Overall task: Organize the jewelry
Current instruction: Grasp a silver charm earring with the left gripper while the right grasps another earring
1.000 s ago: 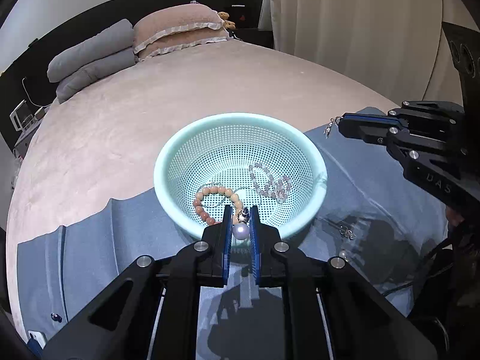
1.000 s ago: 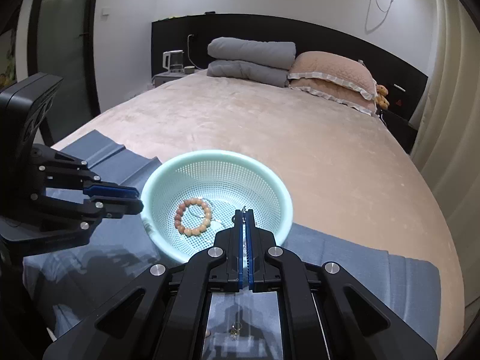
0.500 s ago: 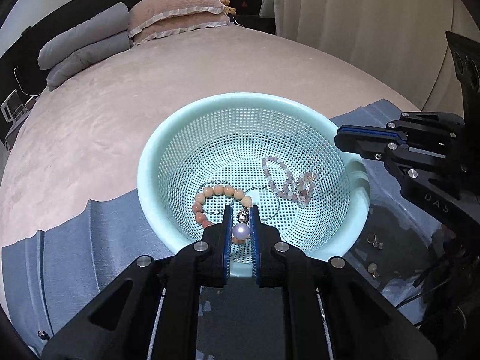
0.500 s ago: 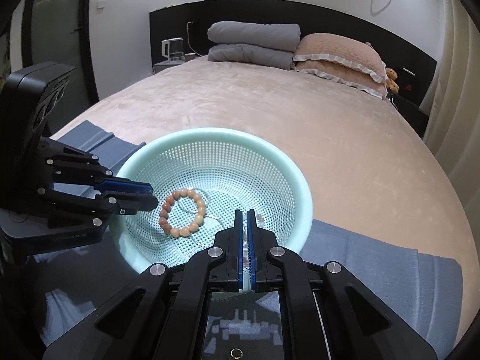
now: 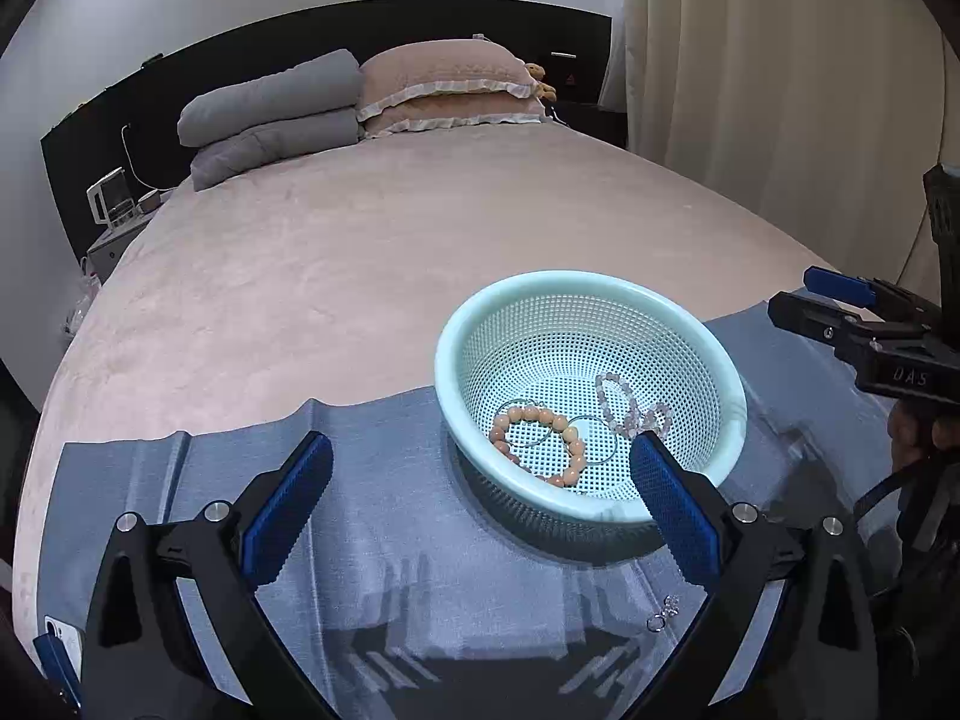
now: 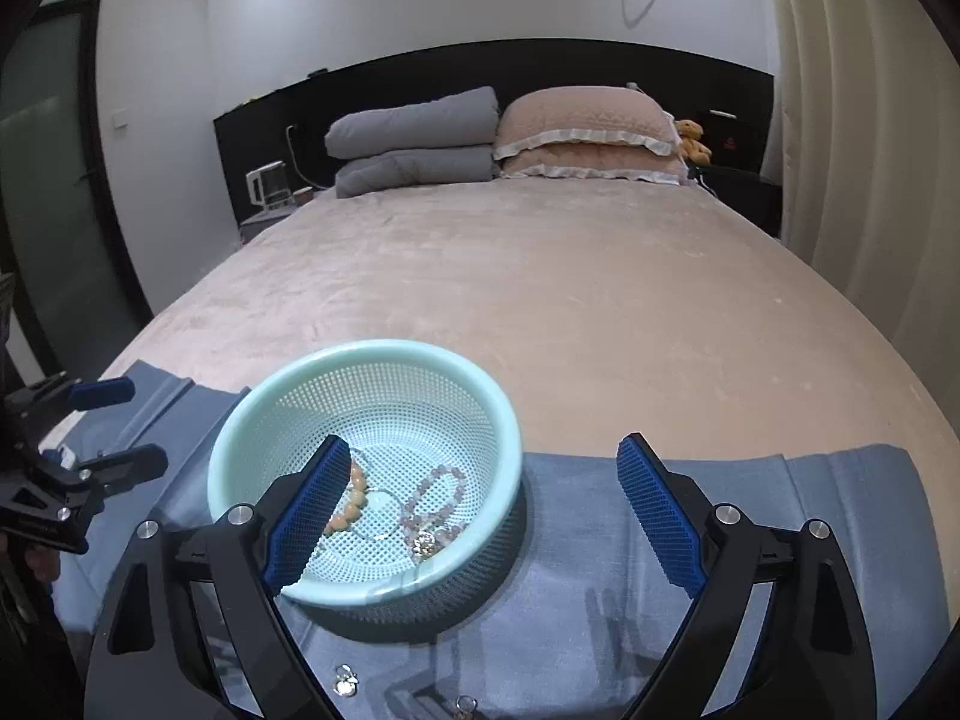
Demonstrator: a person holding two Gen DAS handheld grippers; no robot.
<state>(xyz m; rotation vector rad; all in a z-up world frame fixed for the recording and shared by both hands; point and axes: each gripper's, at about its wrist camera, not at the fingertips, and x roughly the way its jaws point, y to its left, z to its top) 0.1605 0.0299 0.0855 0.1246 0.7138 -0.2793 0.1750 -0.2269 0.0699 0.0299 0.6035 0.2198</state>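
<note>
A wide bed [image 6: 540, 312] under a pinkish-beige plush cover fills most of the room. At its head, two grey pillows [image 6: 414, 141] lie stacked, and just beside them two pink pillows [image 6: 588, 141] with pale frilled edges are stacked as well. A small brown teddy bear [image 6: 693, 138] sits next to the pink pillows. A black headboard [image 6: 540, 69] runs along the white wall behind the bed. To one side of the bed's head stands a nightstand with a clear kettle [image 6: 267, 183]; along the other side hang cream curtains [image 6: 864, 138]. A grey-blue cloth [image 5: 384, 516] covers the bed's foot.
</note>
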